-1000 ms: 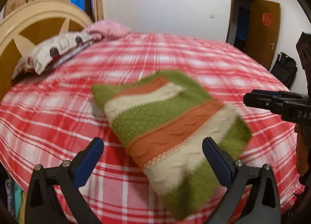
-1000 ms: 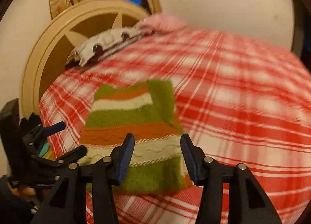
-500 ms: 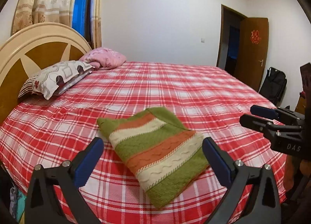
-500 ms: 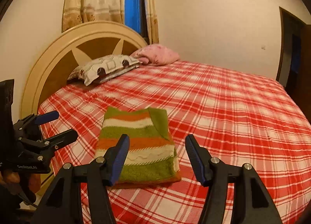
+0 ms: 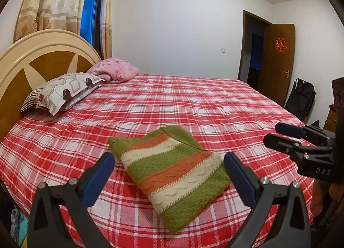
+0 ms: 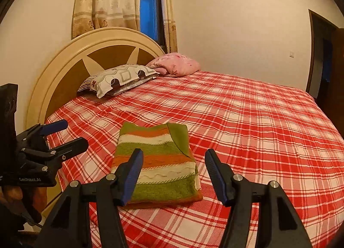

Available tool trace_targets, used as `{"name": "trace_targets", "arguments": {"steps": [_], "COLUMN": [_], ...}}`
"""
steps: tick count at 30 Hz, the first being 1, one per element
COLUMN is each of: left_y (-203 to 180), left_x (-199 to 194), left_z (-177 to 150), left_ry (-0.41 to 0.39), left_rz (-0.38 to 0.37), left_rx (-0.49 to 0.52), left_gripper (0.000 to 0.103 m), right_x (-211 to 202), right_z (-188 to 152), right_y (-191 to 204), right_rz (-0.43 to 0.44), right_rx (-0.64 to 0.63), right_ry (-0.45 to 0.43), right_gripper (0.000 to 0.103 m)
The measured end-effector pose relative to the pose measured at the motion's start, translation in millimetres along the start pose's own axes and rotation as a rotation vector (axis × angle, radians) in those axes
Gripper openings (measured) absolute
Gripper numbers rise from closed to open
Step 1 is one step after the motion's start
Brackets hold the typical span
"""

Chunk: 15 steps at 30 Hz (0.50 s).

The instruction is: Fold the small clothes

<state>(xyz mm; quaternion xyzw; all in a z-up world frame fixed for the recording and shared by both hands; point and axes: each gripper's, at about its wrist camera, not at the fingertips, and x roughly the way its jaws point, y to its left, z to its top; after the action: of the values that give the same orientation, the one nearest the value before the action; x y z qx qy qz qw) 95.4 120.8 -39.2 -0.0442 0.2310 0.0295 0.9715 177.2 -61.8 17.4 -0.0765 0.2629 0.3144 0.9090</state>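
Both tools, left tool (image 5: 167, 174) and right tool (image 6: 173, 174), are spread wide and held empty, drawn back since a second ago. Ahead of them the sweater (image 6: 157, 162) is left folded on the bed (image 6: 258, 119); folding is judged complete.

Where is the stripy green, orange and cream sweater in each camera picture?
Left wrist view: the folded green, orange and cream striped knit sweater lies low in the middle, between the claw fingers.
Right wrist view: the sweater lies low, left of middle, partly behind the left finger.
Shared landmark: the pink pillow by the headboard.
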Motion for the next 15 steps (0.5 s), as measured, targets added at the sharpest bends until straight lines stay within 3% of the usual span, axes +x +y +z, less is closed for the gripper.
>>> {"name": "trace_targets", "arguments": {"steps": [15], "left_y": [-4.7], "left_x": [-2.3], "left_z": [-0.4], "left_ry": [0.003], "left_rz": [0.002], "left_rx": [0.003], "left_gripper": [0.103], "right_x": [-5.0], "right_z": [-1.0], "right_y": [-0.6], "right_rz": [0.006], "right_rx": [0.015], "right_ry": [0.001], "right_gripper": [0.061]}}
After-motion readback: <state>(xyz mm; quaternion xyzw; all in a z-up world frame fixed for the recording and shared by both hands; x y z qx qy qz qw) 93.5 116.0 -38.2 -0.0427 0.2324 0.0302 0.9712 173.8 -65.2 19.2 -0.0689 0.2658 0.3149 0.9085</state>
